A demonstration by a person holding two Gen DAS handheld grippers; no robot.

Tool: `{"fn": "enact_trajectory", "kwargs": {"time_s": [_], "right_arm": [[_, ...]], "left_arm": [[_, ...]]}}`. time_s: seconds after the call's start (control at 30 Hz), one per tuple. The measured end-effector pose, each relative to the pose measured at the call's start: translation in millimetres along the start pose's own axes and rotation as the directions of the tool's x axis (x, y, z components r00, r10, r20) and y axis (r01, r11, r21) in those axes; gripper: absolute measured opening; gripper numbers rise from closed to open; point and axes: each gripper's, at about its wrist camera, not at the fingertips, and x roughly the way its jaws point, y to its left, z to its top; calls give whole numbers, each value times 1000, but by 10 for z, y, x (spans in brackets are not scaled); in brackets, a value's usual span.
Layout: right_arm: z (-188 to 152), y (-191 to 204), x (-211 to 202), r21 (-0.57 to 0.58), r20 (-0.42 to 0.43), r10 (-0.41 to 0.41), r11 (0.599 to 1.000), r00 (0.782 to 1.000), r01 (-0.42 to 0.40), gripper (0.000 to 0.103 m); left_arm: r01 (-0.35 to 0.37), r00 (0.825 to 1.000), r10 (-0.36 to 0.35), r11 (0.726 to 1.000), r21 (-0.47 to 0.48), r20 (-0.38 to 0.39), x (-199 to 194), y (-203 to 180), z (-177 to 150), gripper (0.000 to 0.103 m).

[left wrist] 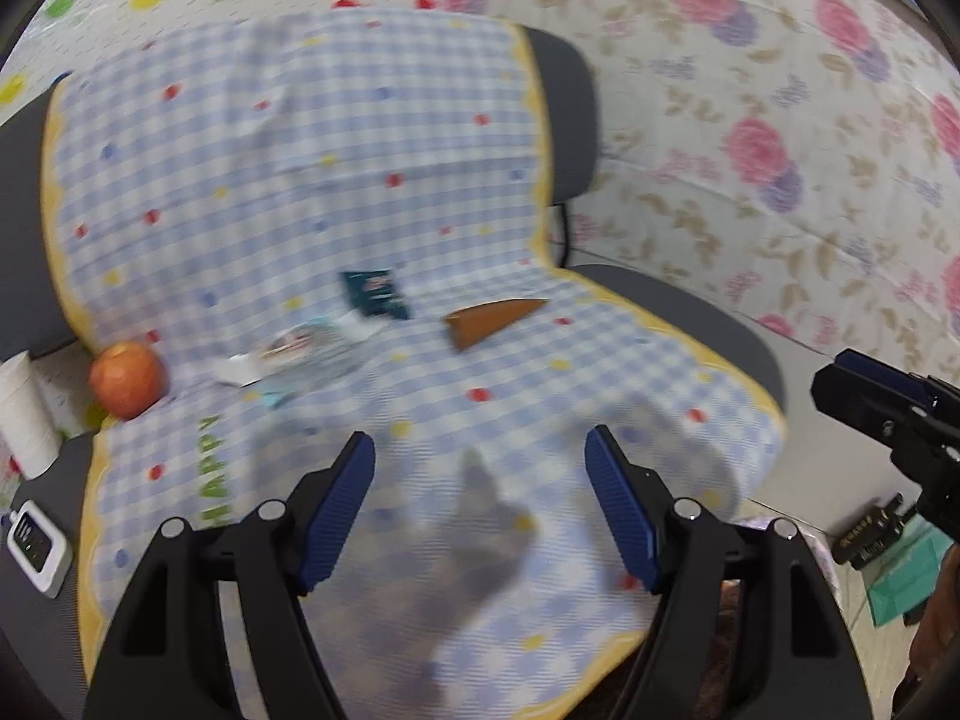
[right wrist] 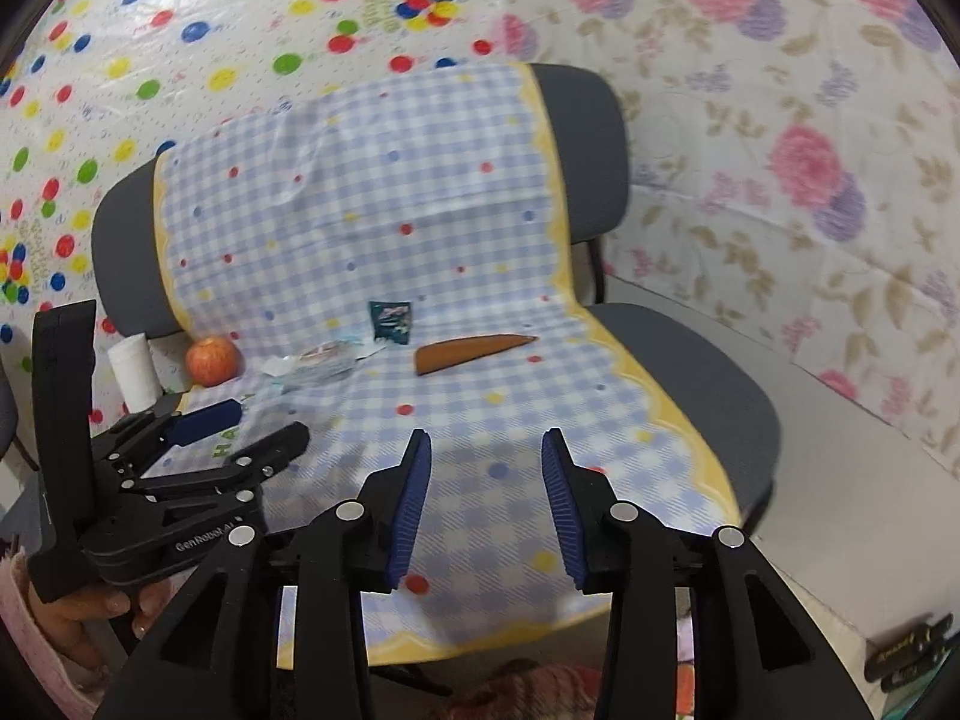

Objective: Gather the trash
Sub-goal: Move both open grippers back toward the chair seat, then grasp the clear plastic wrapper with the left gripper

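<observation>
Grey chair (right wrist: pixel 708 372) draped with a blue-checked, yellow-edged cloth (right wrist: pixel 372 204); at mid-frame on the seat lie a dark teal wrapper (right wrist: pixel 391 322), clear crumpled packaging (right wrist: pixel 318 363) and a brown curved peel-like scrap (right wrist: pixel 471 351), with a red apple (right wrist: pixel 211 361) at left. Left gripper (left wrist: pixel 480 504) stands wide, nothing between its blue pads. Right gripper (right wrist: pixel 486 504) stands partly apart, likewise empty, low in frame.

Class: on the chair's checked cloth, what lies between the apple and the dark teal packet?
Crumpled clear wrappers lie between the apple and the packet, clearest in the right wrist view.

Bright even light, left view motion-blurred, fisheye-bent edges, soft shadows
</observation>
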Motion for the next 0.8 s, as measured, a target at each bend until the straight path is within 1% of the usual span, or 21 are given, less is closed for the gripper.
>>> {"fn": "enact_trajectory", "kwargs": {"time_s": [0.07,0.13,0.23,0.3,0.37,0.5,0.53,0.57,0.63,0.73,0.8], "right_arm": [[66,73,132,-20,-7,13,1000,1000,-13,45],[156,138,289,-40,-15,29,999,999,-29,52],[261,206,509,-59,-19,44,997,999,-45,58],[309,233,652,-66,-24,42,997,999,-44,59],[347,255,805,-65,-34,39,997,999,-42,60],[398,274,1111,-58,-53,37,998,998,-40,60],[405,273,1174,-55,-56,37,998,998,-40,60],[412,274,1254,-52,-61,35,998,998,-38,60],[425,268,1381,-49,-70,36,998,997,-40,60],[453,249,1535,-40,-84,38,998,996,-42,60],[475,243,1592,-33,-84,41,998,996,-44,60]], "left_arm": [[-36,999,36,999,-32,-3,24,212,9,71],[-69,998,69,996,-64,-7,53,412,35,71],[-106,994,105,988,-111,-12,93,676,87,72],[-133,991,132,983,-130,-16,140,827,121,72],[-146,989,143,978,-148,-28,206,918,134,72],[-141,989,130,968,-209,-67,410,1117,141,72],[-135,990,121,965,-224,-77,473,1154,144,71],[-125,990,107,964,-236,-89,541,1183,144,67],[-114,990,89,963,-244,-112,659,1207,150,64],[-119,985,84,964,-239,-151,855,1210,187,63],[-111,984,71,961,-252,-165,957,1224,236,63]]}}
